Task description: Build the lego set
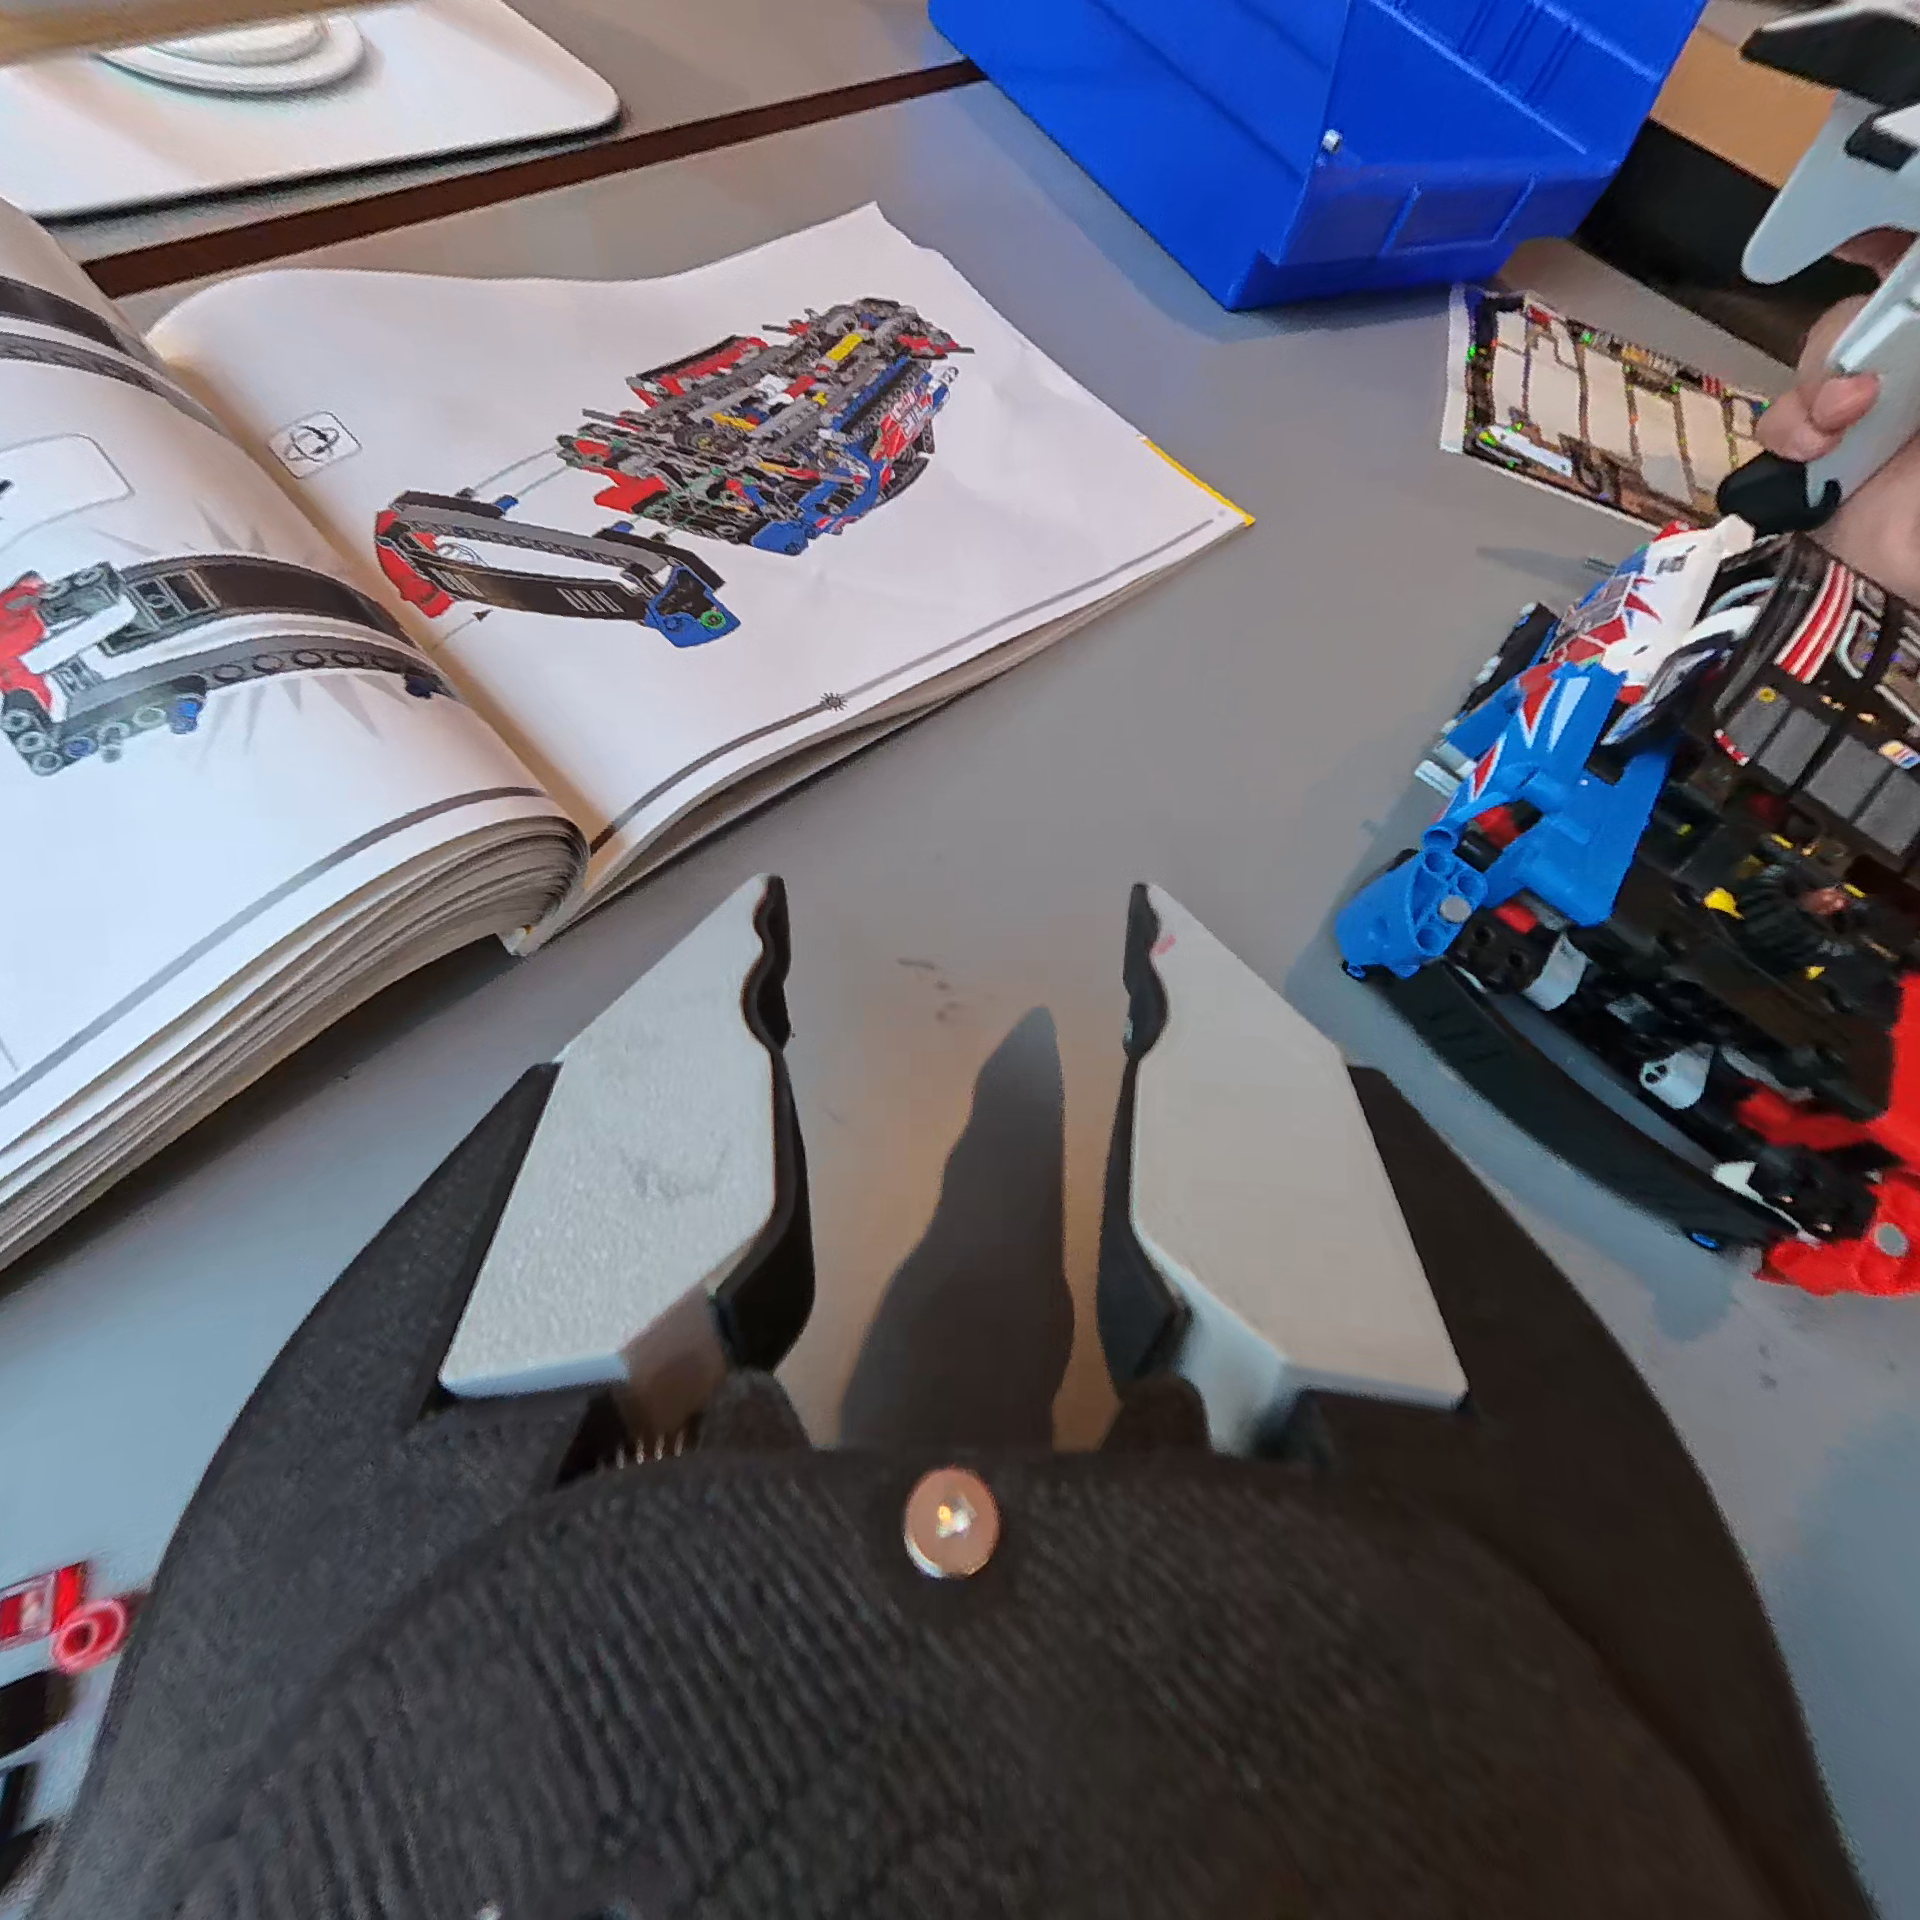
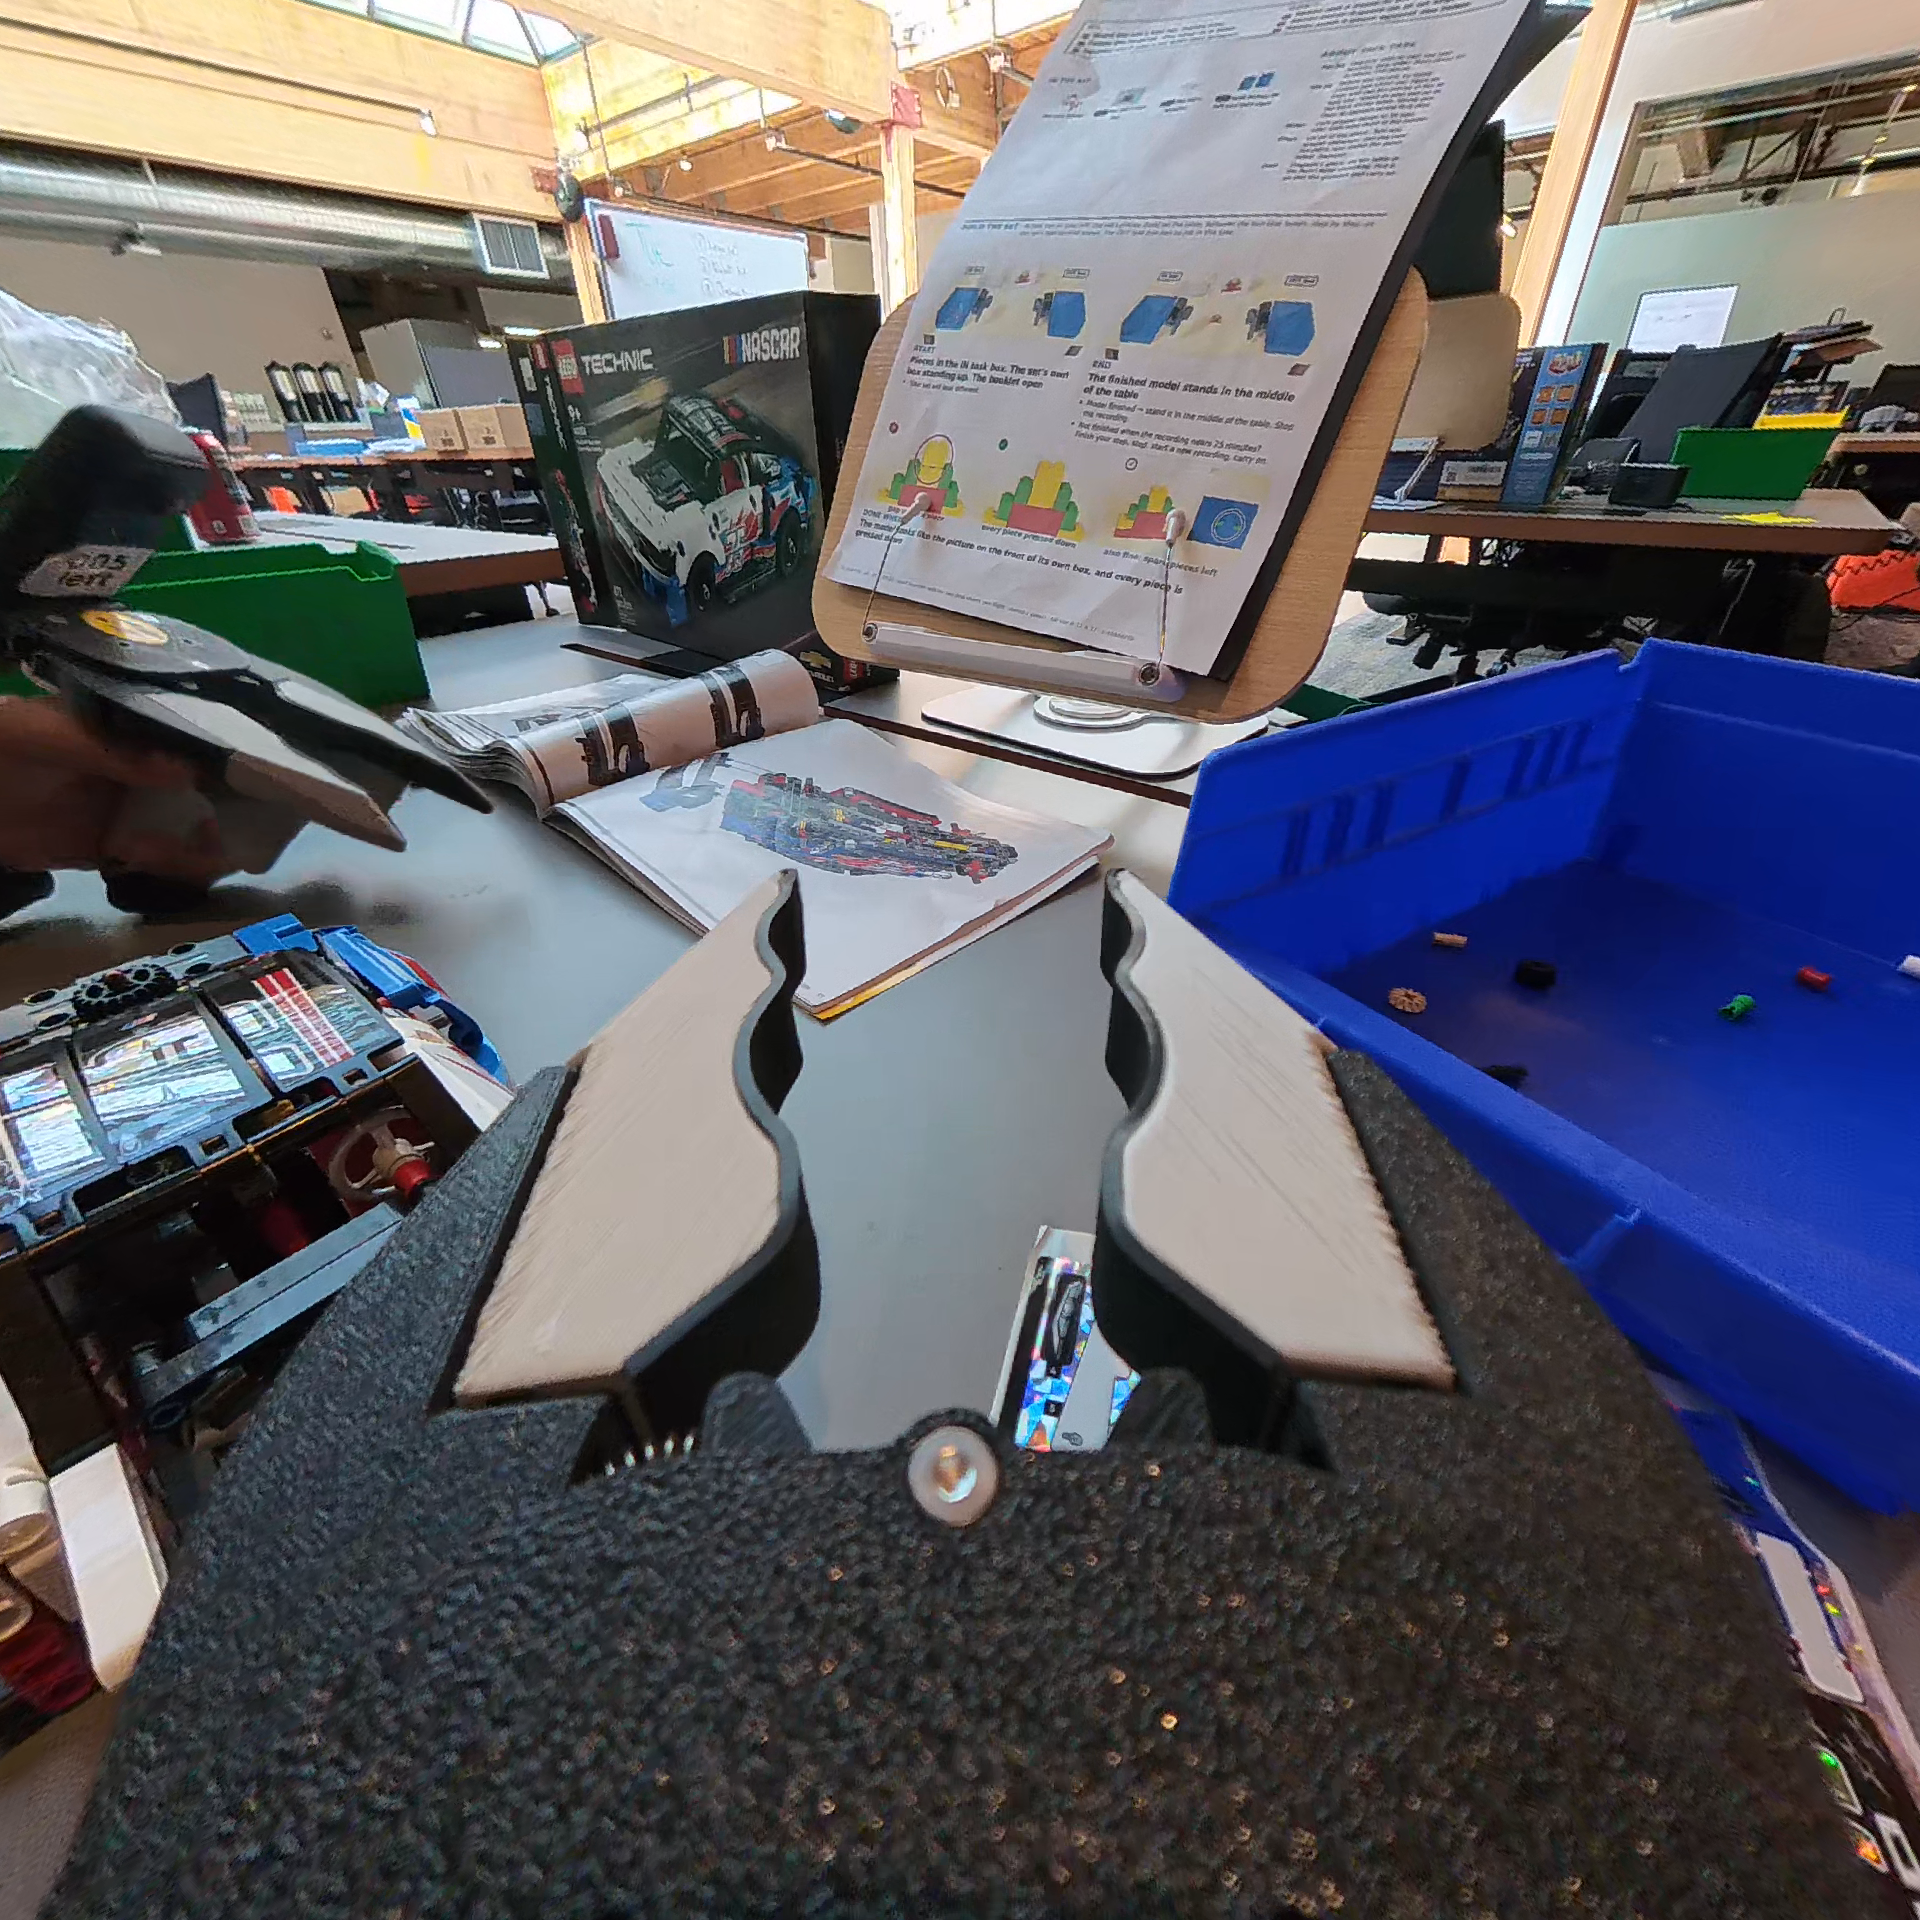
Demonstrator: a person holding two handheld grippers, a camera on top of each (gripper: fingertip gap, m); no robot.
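The part-built Lego car (image 1: 1662, 935) sits on the grey table (image 1: 987, 790), right of the open instruction booklet (image 1: 623, 540); rigid but likely brittle, best gripped by its chassis; left gripper (image 1: 956, 935) and right gripper (image 2: 951, 935) both gape, empty.

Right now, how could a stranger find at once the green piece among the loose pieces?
Find the big blue bin right of the open booklet. On its floor lie a few small loose pieces. The green piece lies beside a red one; no other piece there is green.
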